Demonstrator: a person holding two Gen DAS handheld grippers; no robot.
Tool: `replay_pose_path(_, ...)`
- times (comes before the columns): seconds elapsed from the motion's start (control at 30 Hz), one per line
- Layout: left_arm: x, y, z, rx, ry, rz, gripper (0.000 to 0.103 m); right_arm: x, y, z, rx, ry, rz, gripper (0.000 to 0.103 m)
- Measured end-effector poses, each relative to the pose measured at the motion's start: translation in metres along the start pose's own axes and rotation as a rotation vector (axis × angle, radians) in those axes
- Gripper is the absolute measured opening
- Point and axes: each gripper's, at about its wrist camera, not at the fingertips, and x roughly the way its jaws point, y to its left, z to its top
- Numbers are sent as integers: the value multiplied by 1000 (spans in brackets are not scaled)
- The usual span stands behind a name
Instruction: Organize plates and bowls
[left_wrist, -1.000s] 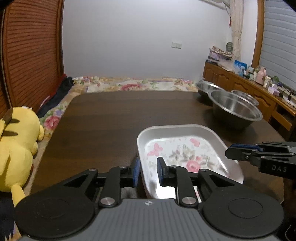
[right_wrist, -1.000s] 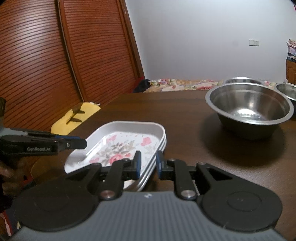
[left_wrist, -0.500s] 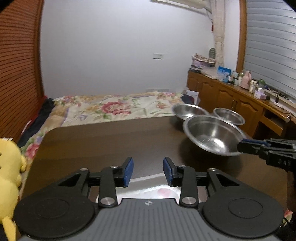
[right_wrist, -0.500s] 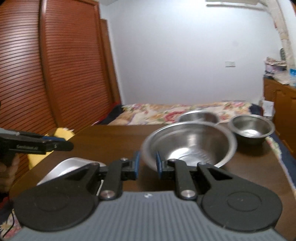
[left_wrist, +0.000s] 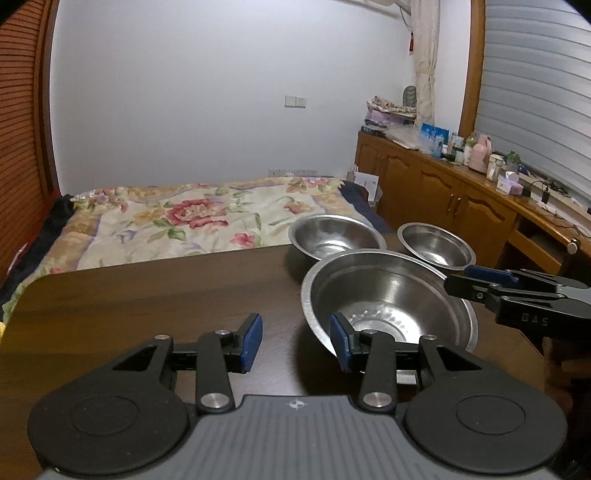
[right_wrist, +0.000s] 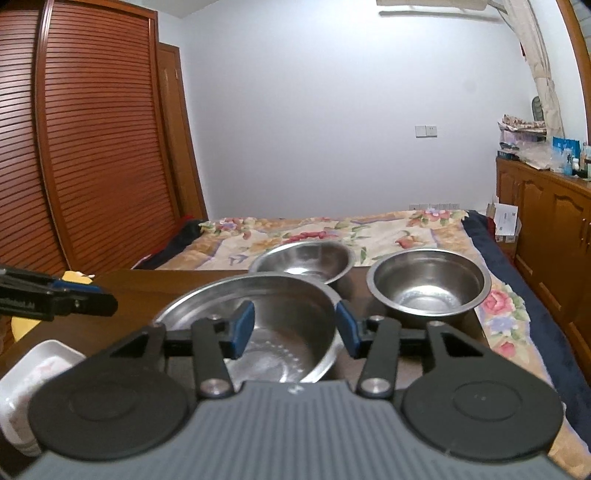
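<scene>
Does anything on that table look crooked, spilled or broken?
Nothing stands out. The three steel bowls, large, middle and small, sit upright, apparently empty and undamaged; the white tray lies flat near the table's corner.

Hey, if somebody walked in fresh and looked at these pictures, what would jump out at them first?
Probably the three shiny steel bowls on the dark table: the large bowl nearest, the medium bowl behind it, the small bowl to its right. Next, the right tool, open just above the large bowl, and the left tool, also open. Behind the table lies a flowered bedspread.
</scene>
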Motion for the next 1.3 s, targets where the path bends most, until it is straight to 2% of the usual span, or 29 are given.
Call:
replay_pose_path(0.6, 47, -8, 5, -43, 73, -22, 43, 17, -18, -11, 74, 54, 42, 51)
replay_pose_path(1.03, 63, -9, 3, -57, 103, -31, 43, 26, -24, -11, 86, 81, 59, 51)
replay_pose_path(1.3, 66, -10, 4, -57, 112, -31, 39, 29, -26, -11, 100, 87, 72, 51)
